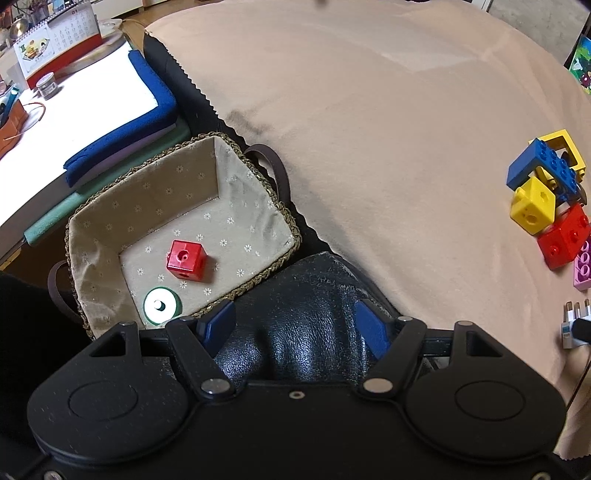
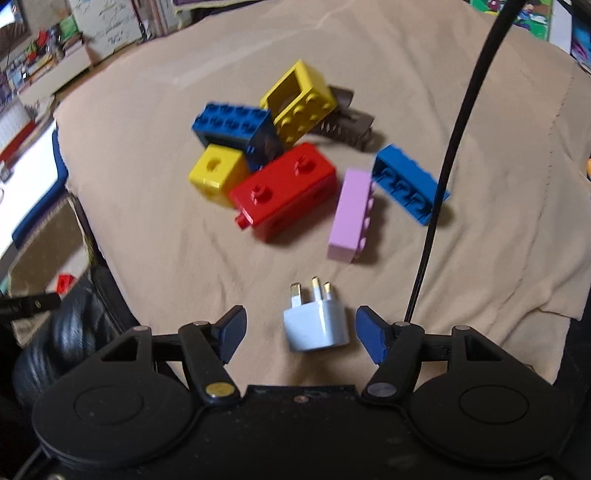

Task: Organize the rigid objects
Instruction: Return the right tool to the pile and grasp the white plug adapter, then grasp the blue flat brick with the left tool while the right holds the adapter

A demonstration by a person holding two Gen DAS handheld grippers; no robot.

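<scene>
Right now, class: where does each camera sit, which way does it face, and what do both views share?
Left wrist: rides the left gripper, facing the basket holding a red cube; open jaws show.
Right wrist: rides the right gripper, facing the white plug and bricks; open jaws show.
Shared: plug, yellow cube.

Beige cloth point(image 2: 480, 122) carries toy blocks point(image 2: 284, 188), white plug point(image 2: 316, 325).

Desk calendar point(image 1: 55, 35) by blue cushion point(image 1: 147, 110), black cable point(image 2: 454, 147).
</scene>
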